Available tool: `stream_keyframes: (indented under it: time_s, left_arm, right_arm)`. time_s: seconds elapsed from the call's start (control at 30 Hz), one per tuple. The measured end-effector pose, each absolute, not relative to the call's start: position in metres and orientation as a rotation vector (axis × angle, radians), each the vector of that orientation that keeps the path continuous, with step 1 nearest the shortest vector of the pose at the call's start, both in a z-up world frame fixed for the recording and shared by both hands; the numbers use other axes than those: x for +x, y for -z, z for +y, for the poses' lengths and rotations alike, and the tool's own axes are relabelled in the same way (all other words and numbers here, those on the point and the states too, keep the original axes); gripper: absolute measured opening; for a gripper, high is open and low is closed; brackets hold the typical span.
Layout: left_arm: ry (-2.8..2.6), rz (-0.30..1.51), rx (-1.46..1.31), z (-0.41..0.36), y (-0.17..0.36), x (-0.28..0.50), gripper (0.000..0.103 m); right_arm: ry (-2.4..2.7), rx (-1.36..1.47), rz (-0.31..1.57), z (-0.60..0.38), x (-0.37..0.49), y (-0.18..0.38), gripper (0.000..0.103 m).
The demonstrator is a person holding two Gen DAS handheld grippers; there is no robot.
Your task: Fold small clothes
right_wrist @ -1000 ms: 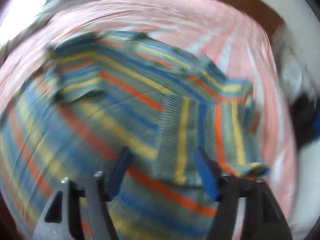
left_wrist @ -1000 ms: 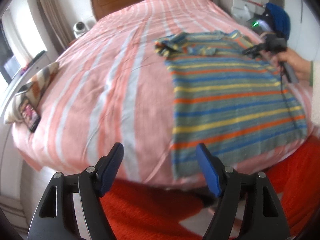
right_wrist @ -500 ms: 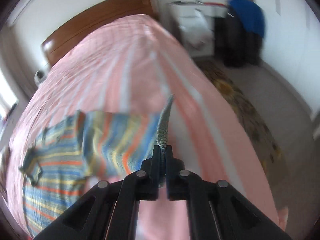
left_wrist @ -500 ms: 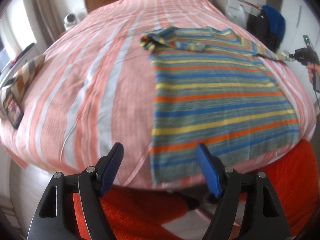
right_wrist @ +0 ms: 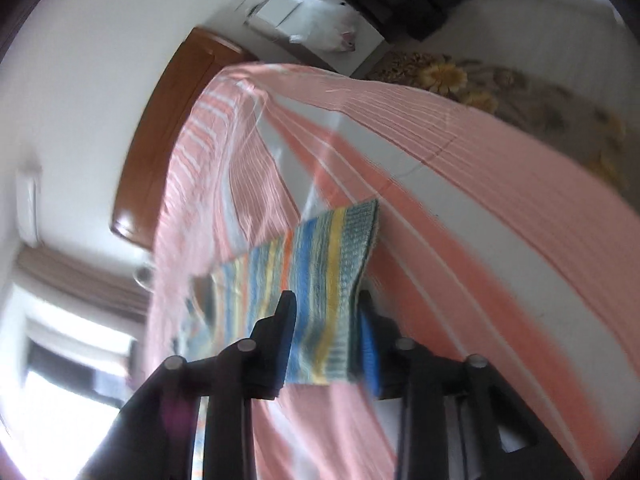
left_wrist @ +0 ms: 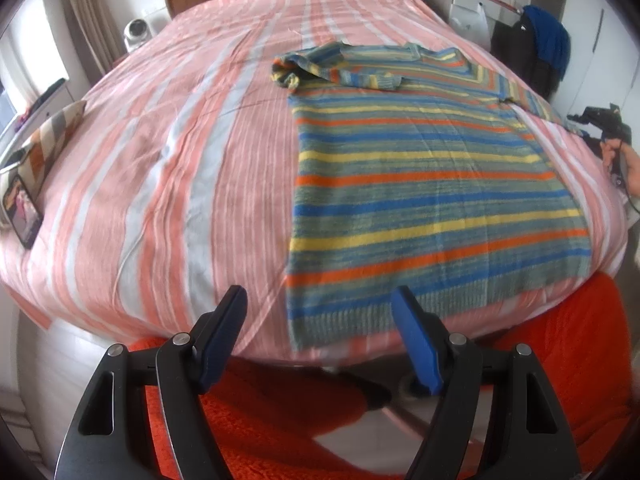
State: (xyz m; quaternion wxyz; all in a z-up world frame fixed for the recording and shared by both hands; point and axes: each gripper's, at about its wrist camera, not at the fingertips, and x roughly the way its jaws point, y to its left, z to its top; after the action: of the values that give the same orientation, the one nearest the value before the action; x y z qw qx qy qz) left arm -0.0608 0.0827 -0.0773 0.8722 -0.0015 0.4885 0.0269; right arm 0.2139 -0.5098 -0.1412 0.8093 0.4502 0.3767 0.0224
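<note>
Right wrist view: right tool [right_wrist: 324, 320] spread around sleeve cuff [right_wrist: 340, 248], grip uncertain; left tool [left_wrist: 320, 320] released. Lay sleeve flat across sweater [left_wrist: 432, 184] on bed [left_wrist: 180, 140].

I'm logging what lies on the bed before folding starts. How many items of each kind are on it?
Striped knit sweater: 1
Chevron-patterned cushion: 1
Smartphone with lit screen: 1
Total: 3, all on the pink striped bedspread.
</note>
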Motion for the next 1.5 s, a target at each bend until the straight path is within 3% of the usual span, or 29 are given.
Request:
stream_keyframes:
  time_s: [0.03, 0.07, 0.2, 0.33, 0.53, 0.63, 0.83, 1.0, 1.1, 1.3, 1.5]
  left_arm:
    - [-0.054, 1.021, 0.0, 0.081, 0.077, -0.06, 0.076]
    - [-0.055, 1.019, 0.008, 0.079, 0.076, -0.06, 0.076]
    - [-0.061, 1.005, 0.037, 0.077, 0.074, -0.063, 0.076]
    - [-0.08, 1.046, 0.025, 0.083, 0.083, -0.056, 0.076]
    - [-0.102, 1.019, 0.043, 0.091, 0.071, -0.052, 0.077]
    - [-0.111, 1.0, 0.075, 0.097, 0.06, -0.046, 0.077]
    - [-0.058, 0.897, 0.089, 0.097, 0.019, -0.005, 0.084]
    - [0.012, 0.841, 0.19, 0.079, -0.005, 0.048, 0.088]
    - [0.045, 0.821, 0.292, 0.065, -0.01, 0.083, 0.09]
    - [0.159, 0.855, 0.436, 0.025, 0.017, 0.166, 0.091]
    - [0.236, 0.992, 0.418, -0.002, 0.077, 0.228, 0.091]
  right_arm:
    - [-0.04, 0.95, 0.815, -0.506, 0.217, 0.141, 0.012]
    - [-0.017, 0.904, 0.829, -0.504, 0.219, 0.137, 0.002]
    - [0.195, 0.577, 0.918, -0.501, 0.217, 0.118, 0.001]
    - [0.205, 0.558, 0.961, -0.503, 0.212, 0.133, 0.001]
    - [0.171, 0.533, 0.958, -0.503, 0.212, 0.136, 0.005]
    - [0.18, 0.514, 0.935, -0.508, 0.202, 0.123, 0.031]
    - [0.013, 0.402, 0.813, -0.474, 0.186, 0.077, 0.031]
    - [-0.019, 0.429, 0.954, -0.463, 0.196, 0.116, 0.03]
    - [0.027, 0.437, 0.919, -0.468, 0.177, 0.117, 0.023]
    - [-0.052, 0.346, 0.843, -0.425, 0.11, 0.088, 0.025]
    - [-0.137, 0.347, 0.849, -0.381, 0.03, 0.104, 0.03]
